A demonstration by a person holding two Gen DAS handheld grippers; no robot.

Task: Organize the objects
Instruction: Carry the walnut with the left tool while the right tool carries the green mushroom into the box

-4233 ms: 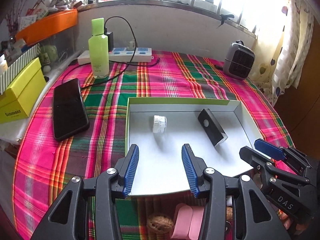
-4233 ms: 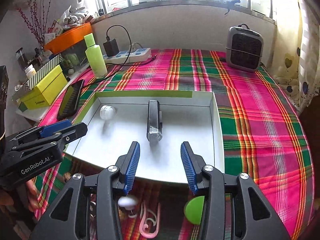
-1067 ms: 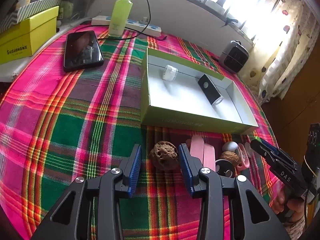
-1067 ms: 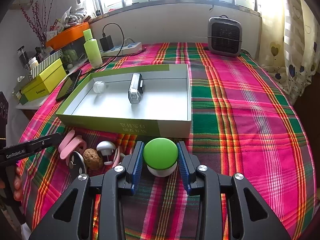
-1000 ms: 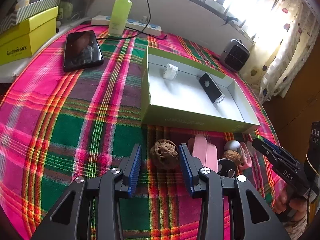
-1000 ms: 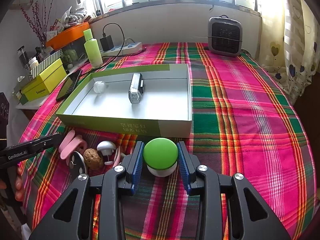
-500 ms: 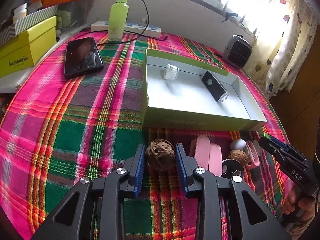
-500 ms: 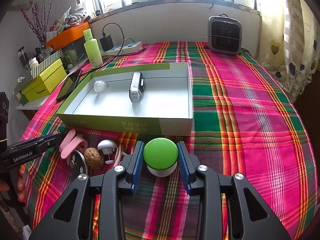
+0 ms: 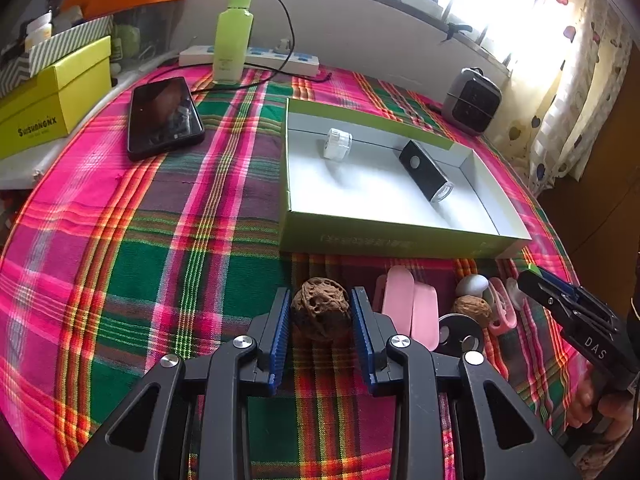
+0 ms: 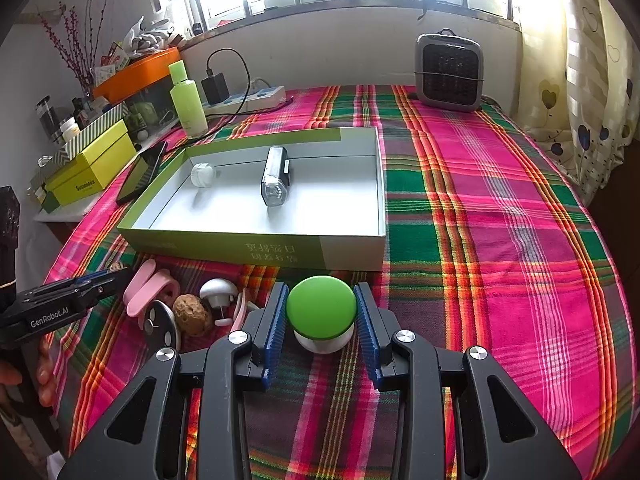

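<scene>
My left gripper is shut on a wrinkled brown walnut, low over the plaid cloth in front of the box. My right gripper is shut on a green-capped white knob, also just before the box. The open green-and-white box holds a small white cap and a black torch. Between the grippers lie a pink clip, a second walnut, a white mushroom-shaped piece and a dark disc.
A black phone, a green bottle and a power strip lie behind and left of the box. A grey heater stands at the back right. A yellow box sits on the left ledge.
Both grippers came down from over the box to the cloth in front of it. In the last second the left pads closed onto the walnut; the right stayed shut on the green knob.
</scene>
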